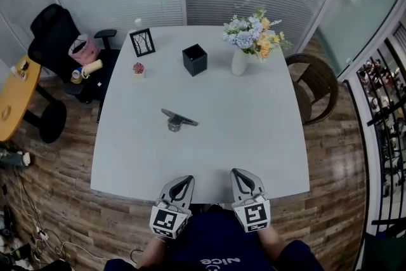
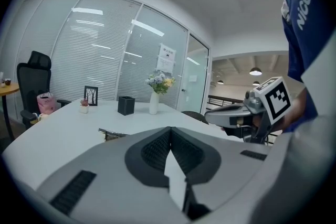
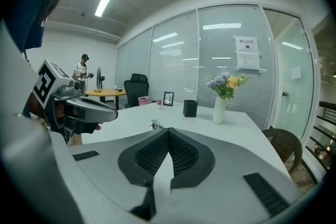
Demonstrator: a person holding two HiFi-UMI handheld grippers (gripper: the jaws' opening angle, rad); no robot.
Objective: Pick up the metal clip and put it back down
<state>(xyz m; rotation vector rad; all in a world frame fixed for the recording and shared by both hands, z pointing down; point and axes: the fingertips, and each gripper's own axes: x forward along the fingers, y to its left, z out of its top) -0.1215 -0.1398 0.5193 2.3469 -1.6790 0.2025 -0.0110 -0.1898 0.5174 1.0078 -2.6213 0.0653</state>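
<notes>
The metal clip (image 1: pixel 177 119) lies flat near the middle of the white table (image 1: pixel 254 136), dark grey with a round part under it. It also shows small in the left gripper view as the clip (image 2: pixel 111 134) and in the right gripper view as the clip (image 3: pixel 155 125). My left gripper (image 1: pixel 184 179) and right gripper (image 1: pixel 236 172) hover side by side over the table's near edge, well short of the clip. Both are shut with nothing between the jaws. Each gripper sees the other: the right gripper (image 2: pixel 210 114) and the left gripper (image 3: pixel 113 109).
At the far side stand a black square pot (image 1: pixel 195 59), a white vase of flowers (image 1: pixel 240 61), a small picture frame (image 1: pixel 143 42) and a tiny potted plant (image 1: pixel 138 69). A black office chair (image 1: pixel 63 41) stands left, a brown chair (image 1: pixel 317 82) right, a wooden side table (image 1: pixel 13 95) far left.
</notes>
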